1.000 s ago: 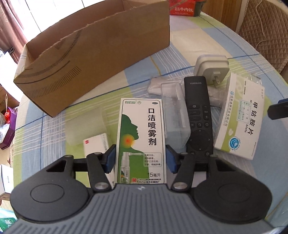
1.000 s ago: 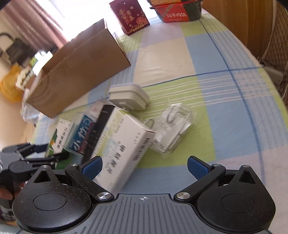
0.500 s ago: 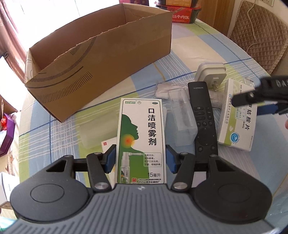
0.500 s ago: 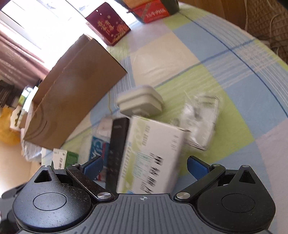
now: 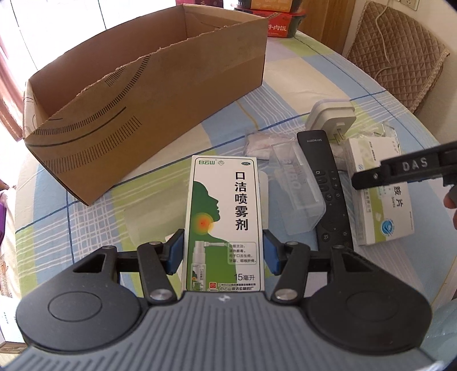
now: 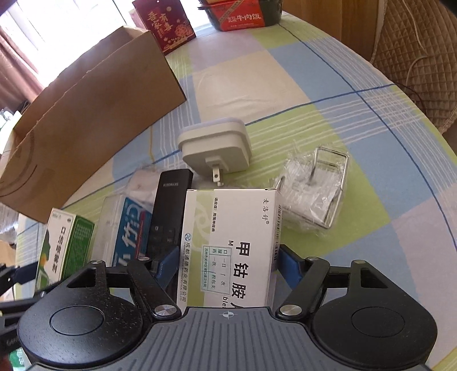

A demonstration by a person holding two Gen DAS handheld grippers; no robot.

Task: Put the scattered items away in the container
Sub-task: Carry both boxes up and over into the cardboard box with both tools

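Observation:
My left gripper [image 5: 222, 251] is shut on a green and white spray box [image 5: 225, 211], held above the checked tablecloth. The open cardboard box [image 5: 142, 114] stands ahead and to the left of it, with nothing visible inside. My right gripper [image 6: 228, 265] is shut on a white medicine box [image 6: 234, 237], blue pads against both its long sides. In the left wrist view that gripper's black finger [image 5: 400, 171] crosses over the medicine box [image 5: 382, 217]. Beside it lie a black remote [image 6: 168, 211], a clear plastic case [image 6: 125, 228] and a white charger plug [image 6: 214, 145].
A plastic-wrapped metal rack [image 6: 317, 188] lies right of the medicine box, and a small white packet [image 5: 262, 141] lies near the remote's top. Red gift boxes [image 6: 168, 22] stand at the table's far edge. A padded chair [image 5: 397, 51] stands beyond the round table's right rim.
The right gripper swung over the white medicine box and its jaws narrowed from wide open onto it. The left gripper rose with the spray box, bringing the cardboard box's opening into view.

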